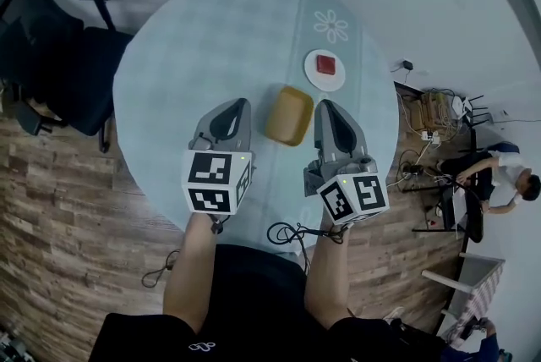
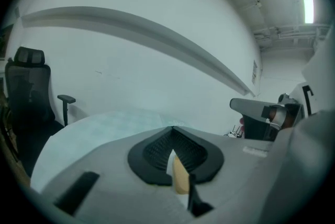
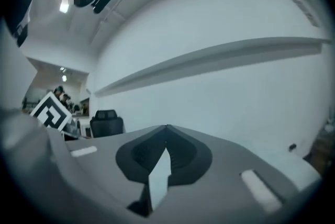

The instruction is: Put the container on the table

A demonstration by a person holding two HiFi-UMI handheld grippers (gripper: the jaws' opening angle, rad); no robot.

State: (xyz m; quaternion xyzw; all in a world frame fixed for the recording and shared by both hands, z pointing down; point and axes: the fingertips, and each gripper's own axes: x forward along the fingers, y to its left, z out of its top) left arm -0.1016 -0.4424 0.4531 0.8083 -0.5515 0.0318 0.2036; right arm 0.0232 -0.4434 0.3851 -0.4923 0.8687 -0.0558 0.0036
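One container (image 1: pixel 289 115), mustard-coloured and shallow, lies on the round worktop (image 1: pixel 186 39), apparently flat on the cloth and free of both tools. Its long axis runs from about 7 o'clock to 1 o'clock in the head view.

The left tool (image 1: pixel 243 105) stands just beside it, with the container at its 3 o'clock. The right tool (image 1: pixel 324 104) stands on the other side, with the container at its 9 o'clock, and looks slightly the nearer of the two.

In the left gripper view the left tool (image 2: pixel 171 127) has its jaws pressed together at the tips. Only a sliver of yellow shows through the slit behind them. In the right gripper view the right tool (image 3: pixel 167 126) is likewise pressed together and grips nothing.

Judgement: the container looks already placed. Any regrasp would come across its short axis, from either side.

A white plate (image 1: pixel 338 79) carrying a red block (image 1: pixel 325 63) sits at 1 o'clock from the container. A chair (image 1: pixel 51 56) stands off the worktop at 9 o'clock.
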